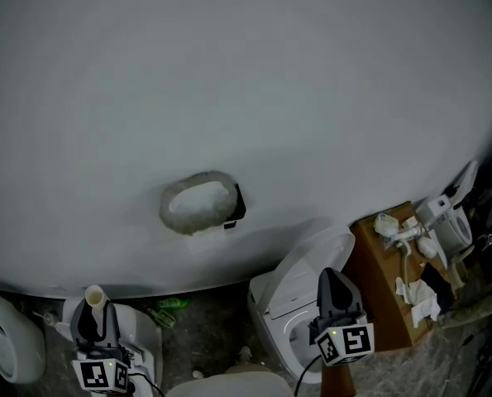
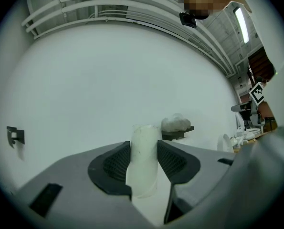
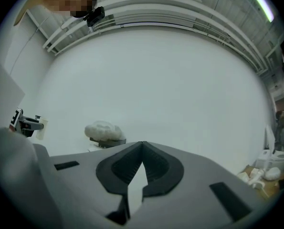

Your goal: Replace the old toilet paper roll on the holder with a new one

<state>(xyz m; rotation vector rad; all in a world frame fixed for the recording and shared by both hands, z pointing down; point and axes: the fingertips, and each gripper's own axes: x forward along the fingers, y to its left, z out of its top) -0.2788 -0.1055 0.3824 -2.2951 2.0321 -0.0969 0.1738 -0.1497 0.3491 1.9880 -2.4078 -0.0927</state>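
A fluffy white toilet paper roll [image 1: 198, 204] sits on a black wall holder [image 1: 236, 205] on the white wall. My left gripper [image 1: 96, 306], at the lower left, is shut on a pale empty cardboard tube [image 1: 94, 295], held upright. In the left gripper view the tube [image 2: 144, 161] stands between the two pads, with the roll [image 2: 176, 123] ahead to the right. My right gripper [image 1: 333, 279] hangs at the lower right, shut and empty. In the right gripper view its jaws [image 3: 142, 145] meet at the tips, and the roll [image 3: 103, 130] lies ahead to the left.
Below the right gripper stands a white toilet [image 1: 288, 298] with its lid up. To its right, a brown cardboard box [image 1: 379, 280] carries white fittings and crumpled paper. More white fixtures [image 1: 6, 346] stand on the floor at the lower left. The wall fills the upper view.
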